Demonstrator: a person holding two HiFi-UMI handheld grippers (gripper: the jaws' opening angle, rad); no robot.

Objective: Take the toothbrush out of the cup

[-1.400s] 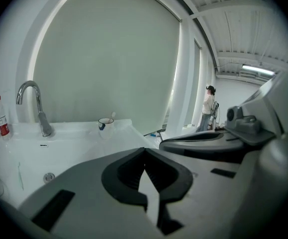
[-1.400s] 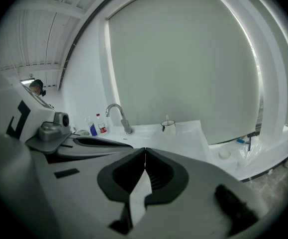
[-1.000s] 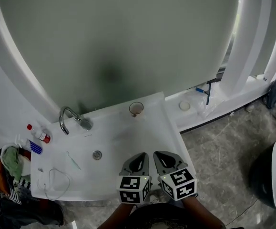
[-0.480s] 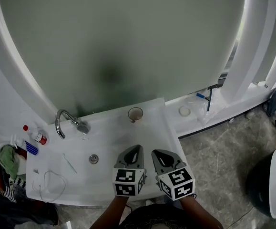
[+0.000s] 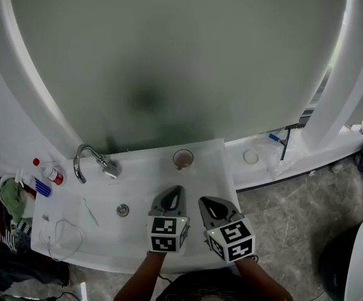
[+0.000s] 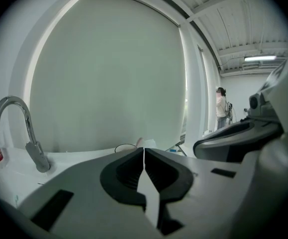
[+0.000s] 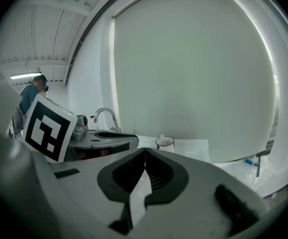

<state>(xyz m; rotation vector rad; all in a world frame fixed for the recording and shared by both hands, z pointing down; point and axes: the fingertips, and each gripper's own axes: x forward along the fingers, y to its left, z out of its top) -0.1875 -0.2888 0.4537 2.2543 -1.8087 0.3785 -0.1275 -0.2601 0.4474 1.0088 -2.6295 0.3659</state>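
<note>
A white cup (image 5: 182, 159) with a dark rim stands at the back of the white sink (image 5: 143, 180), right of the faucet. In the right gripper view a pale toothbrush head (image 7: 161, 136) sticks up out of the cup (image 7: 165, 143). My left gripper (image 5: 176, 189) and right gripper (image 5: 202, 200) hover side by side over the sink's front right part, pointing toward the cup and short of it. Both are shut with nothing between the jaws, as the left gripper (image 6: 144, 149) and right gripper (image 7: 144, 150) show in their own views.
A chrome faucet (image 5: 90, 162) and the drain (image 5: 123, 211) lie left of the grippers. A thin stick (image 5: 91, 212), a white cord (image 5: 59, 237), a red-capped bottle (image 5: 54, 174) and a green cloth (image 5: 9, 196) sit at the sink's left. A big frosted round mirror (image 5: 168, 55) rises behind.
Both grippers have moved forward over the sink and stand closer to the cup. They stay shut and side by side.
</note>
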